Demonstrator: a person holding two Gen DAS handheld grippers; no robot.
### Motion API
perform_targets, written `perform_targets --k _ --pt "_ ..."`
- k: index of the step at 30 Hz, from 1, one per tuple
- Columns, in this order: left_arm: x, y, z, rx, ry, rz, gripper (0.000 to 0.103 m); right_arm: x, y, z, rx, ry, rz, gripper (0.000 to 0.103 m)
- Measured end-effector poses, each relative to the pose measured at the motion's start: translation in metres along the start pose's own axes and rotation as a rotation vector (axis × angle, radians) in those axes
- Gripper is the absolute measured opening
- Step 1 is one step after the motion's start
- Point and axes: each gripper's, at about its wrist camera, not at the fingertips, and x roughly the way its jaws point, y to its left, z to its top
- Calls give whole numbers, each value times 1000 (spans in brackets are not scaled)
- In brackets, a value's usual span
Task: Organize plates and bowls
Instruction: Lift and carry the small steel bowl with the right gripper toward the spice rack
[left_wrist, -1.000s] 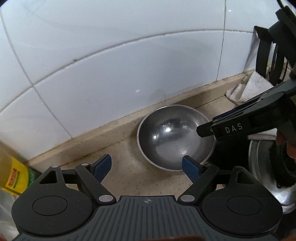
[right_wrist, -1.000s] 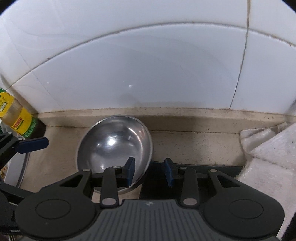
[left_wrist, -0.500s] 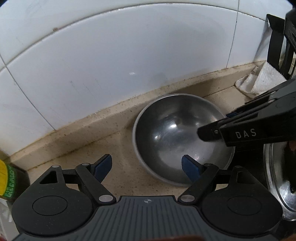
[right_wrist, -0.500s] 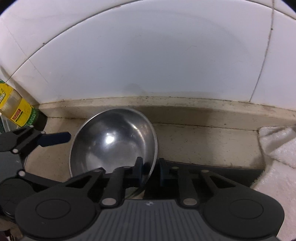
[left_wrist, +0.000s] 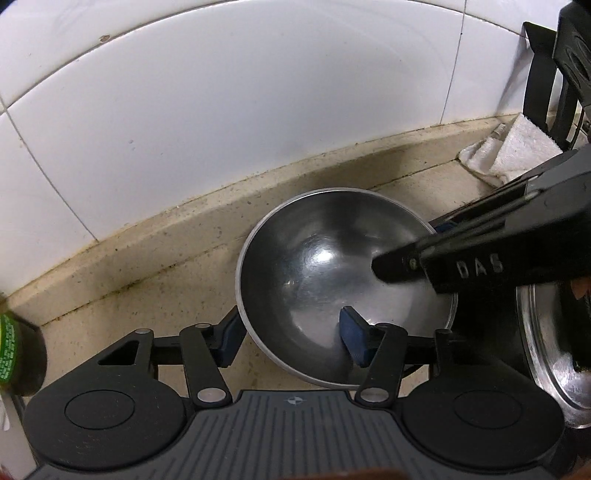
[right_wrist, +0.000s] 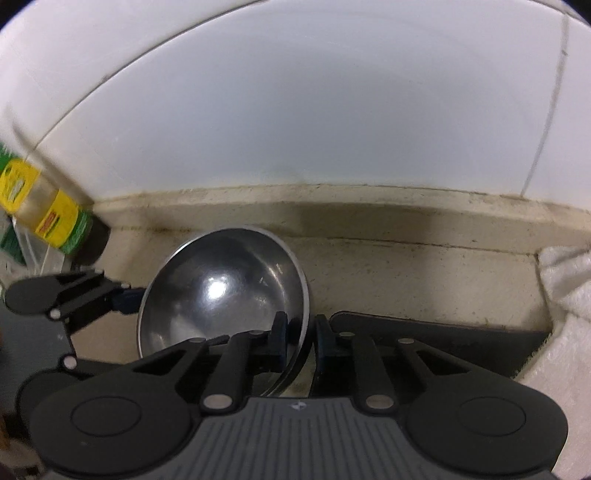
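A steel bowl (left_wrist: 332, 266) stands on the beige counter by the white tiled wall; it also shows in the right wrist view (right_wrist: 221, 291). My right gripper (right_wrist: 300, 341) is shut on the bowl's right rim, one pad inside and one outside, and the bowl tilts. My left gripper (left_wrist: 291, 338) is open and straddles the bowl's near-left rim, its right pad inside the bowl and its left pad outside. The right gripper's black body (left_wrist: 480, 258) reaches in from the right.
A steel plate (left_wrist: 546, 347) lies at the right edge. A white towel (left_wrist: 509, 151) and a black rack (left_wrist: 546, 74) stand at the back right. A green and yellow bottle (right_wrist: 48, 218) stands to the left by the wall.
My right gripper has closed onto the bowl's rim and tipped it. My left gripper has moved forward and its jaws have narrowed around the bowl's near rim.
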Motion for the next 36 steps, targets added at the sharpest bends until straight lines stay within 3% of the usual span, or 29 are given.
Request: perform_targets --k 5,11,20,28,36 --pt "0 1 -1 -17 -5 -19 58 6 5 -4 -1 9 2 22" --pt "-4 9 -3 -62 1 -38 53 0 0 -6 45 10 29 18" --pt "-18 11 -6 -92 -13 -40 52 -11 5 -11 68 1 60 14" --pt "-57 15 -6 -98 -75 -19 52 -36 17 -10 70 -40 101 14" --pt "-125 7 -17 -77 -160 9 56 -91 42 -18 31 -101 147 14"
